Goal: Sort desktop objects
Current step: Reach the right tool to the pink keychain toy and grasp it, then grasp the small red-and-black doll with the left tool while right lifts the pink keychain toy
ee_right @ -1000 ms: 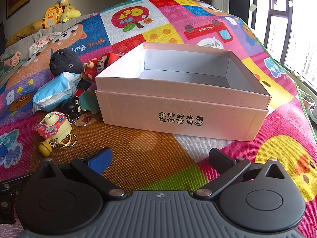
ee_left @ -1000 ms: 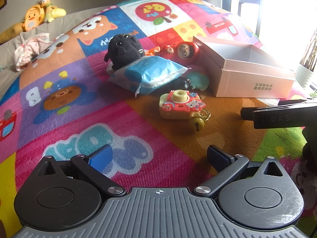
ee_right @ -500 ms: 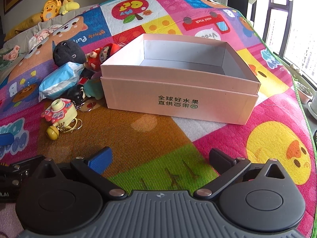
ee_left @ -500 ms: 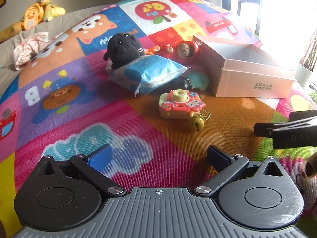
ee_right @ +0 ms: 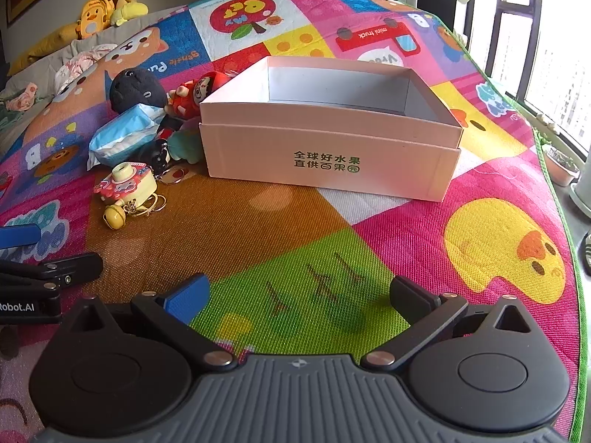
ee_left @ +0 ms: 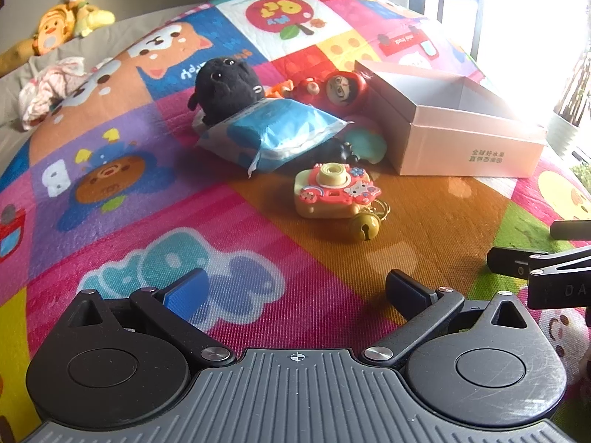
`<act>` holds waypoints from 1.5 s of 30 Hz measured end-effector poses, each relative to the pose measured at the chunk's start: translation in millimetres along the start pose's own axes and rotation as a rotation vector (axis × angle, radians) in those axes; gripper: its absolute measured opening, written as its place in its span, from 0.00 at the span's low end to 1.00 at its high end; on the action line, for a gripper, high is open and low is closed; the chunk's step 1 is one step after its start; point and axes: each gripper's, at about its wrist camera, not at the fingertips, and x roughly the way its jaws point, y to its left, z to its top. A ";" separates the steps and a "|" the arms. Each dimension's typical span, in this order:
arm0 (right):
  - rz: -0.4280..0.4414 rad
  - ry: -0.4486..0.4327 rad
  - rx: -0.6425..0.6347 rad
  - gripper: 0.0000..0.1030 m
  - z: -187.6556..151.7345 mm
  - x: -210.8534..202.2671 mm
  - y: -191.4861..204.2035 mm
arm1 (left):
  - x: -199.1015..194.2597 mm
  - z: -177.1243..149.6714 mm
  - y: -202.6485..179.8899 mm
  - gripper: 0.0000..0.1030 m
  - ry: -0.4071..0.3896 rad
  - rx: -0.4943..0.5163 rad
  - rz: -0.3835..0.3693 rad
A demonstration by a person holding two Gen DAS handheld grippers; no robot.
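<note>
Both tongs are wide apart and hold nothing. The left tongs [ee_left: 295, 288] hang over the mat [ee_left: 147, 221], facing the toy camera [ee_left: 334, 192] and its bell [ee_left: 364, 227]. The right tongs [ee_right: 295, 295] hang over a green square, facing the box [ee_right: 332, 155], which looks bare inside, though its near wall hides part of the floor. Just left of the box lies a heap: a black plush [ee_left: 225, 88], a blue pack [ee_left: 273, 136] and a red doll [ee_right: 195, 92]. The pack hides part of the plush. A green thing [ee_right: 188, 147] and a small dark toy [ee_right: 159, 155] are mostly hidden, so I cannot tell what they are.
</note>
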 end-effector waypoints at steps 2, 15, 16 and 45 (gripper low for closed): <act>0.006 0.005 -0.003 1.00 1.2 0.6 -0.8 | -0.2 0.8 1.0 1.00 0.015 0.020 -0.016; 0.240 -0.039 -0.191 1.00 44.1 13.7 76.5 | -20.2 19.8 63.9 1.00 -0.093 -0.117 0.201; 0.251 -0.035 -0.195 1.00 48.0 21.1 87.4 | -19.9 22.3 70.4 1.00 -0.080 -0.134 0.200; 0.075 -0.110 0.105 0.95 5.0 -5.3 -42.0 | 43.8 77.8 33.8 1.00 -0.128 0.139 0.321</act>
